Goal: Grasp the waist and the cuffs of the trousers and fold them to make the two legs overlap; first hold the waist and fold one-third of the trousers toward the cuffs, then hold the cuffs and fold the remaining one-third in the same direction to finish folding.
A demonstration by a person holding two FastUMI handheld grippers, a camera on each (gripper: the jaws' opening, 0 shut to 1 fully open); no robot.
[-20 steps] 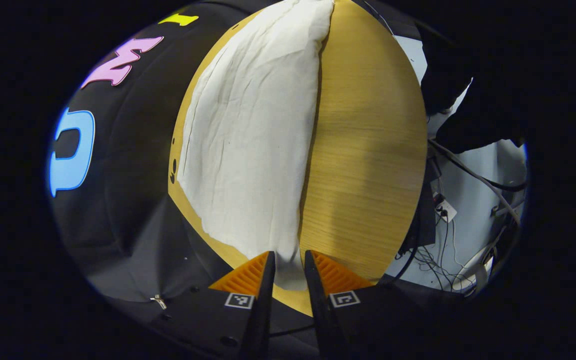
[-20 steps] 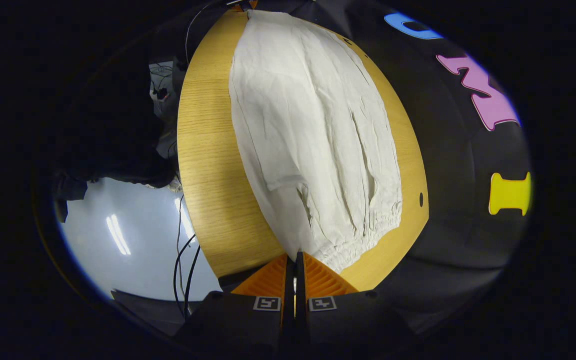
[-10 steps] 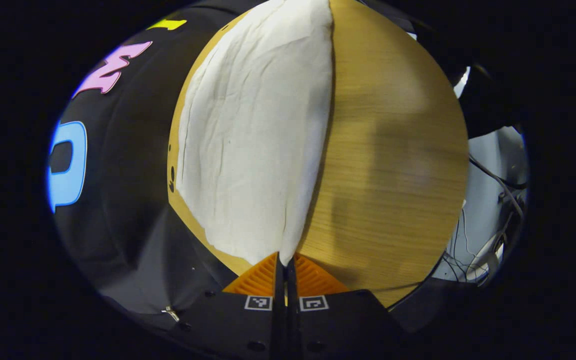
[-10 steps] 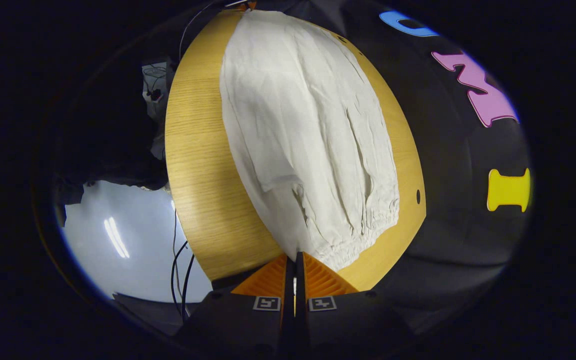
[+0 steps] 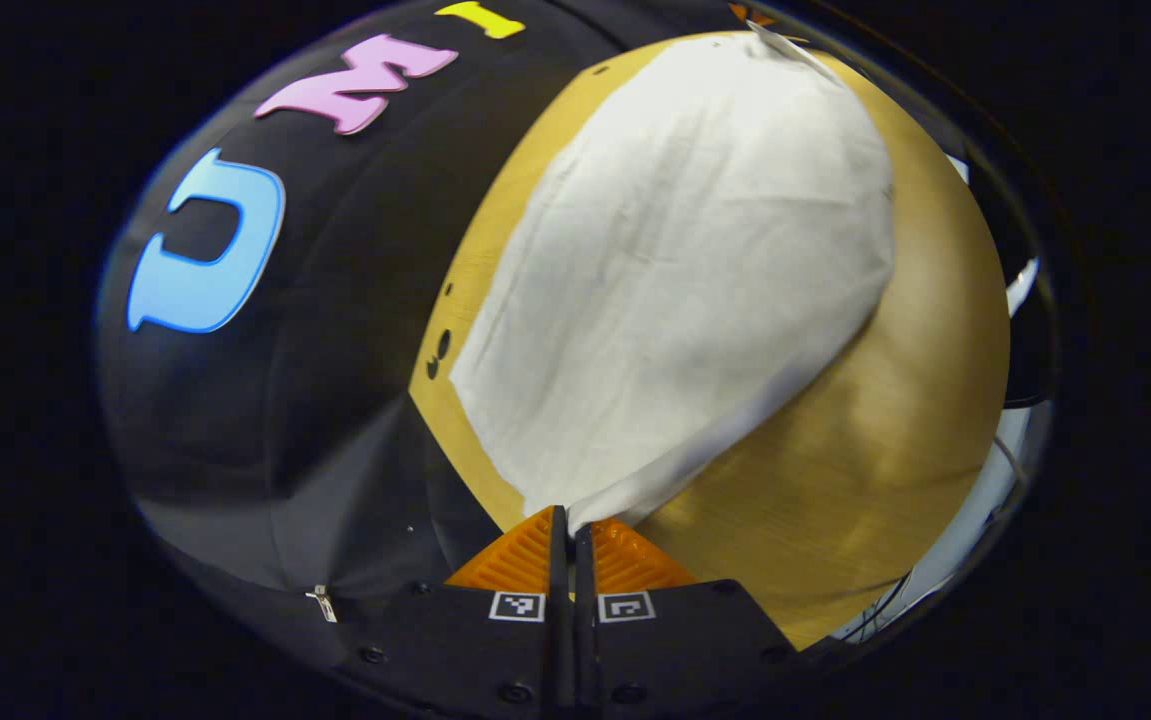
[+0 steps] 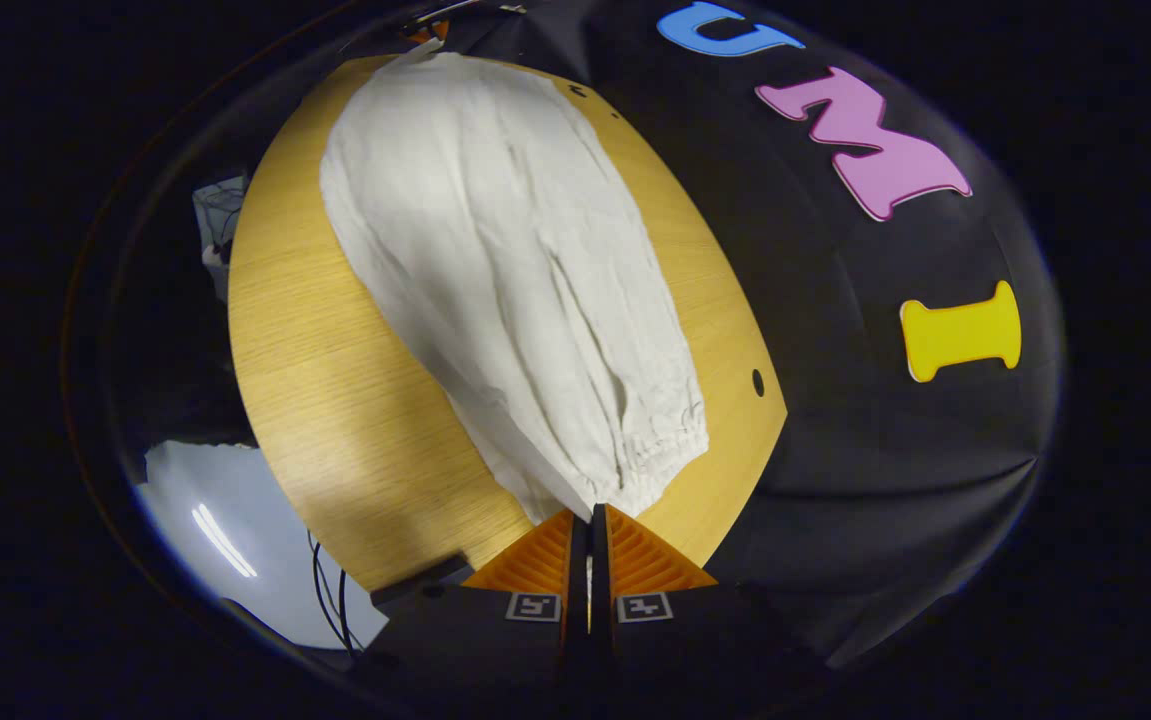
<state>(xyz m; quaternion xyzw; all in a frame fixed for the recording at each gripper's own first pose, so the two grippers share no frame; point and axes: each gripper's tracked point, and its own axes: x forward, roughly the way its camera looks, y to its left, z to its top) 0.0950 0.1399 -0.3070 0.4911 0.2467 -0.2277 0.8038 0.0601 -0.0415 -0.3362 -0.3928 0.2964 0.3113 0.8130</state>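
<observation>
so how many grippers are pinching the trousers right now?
2. The left gripper is shut on one end of the white cloth trousers lying on the round wooden table; the right gripper is shut on the gathered elastic end.

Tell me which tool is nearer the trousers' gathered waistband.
Right. The right tool pinches the trousers beside the waistband; the left tool grips the opposite end.

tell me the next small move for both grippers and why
Probably carry both pinched ends across toward the far edge together. The left gripper is shut on the plain end of the trousers, the right gripper on the gathered end, and the near edge already looks lifted off the table.
</observation>
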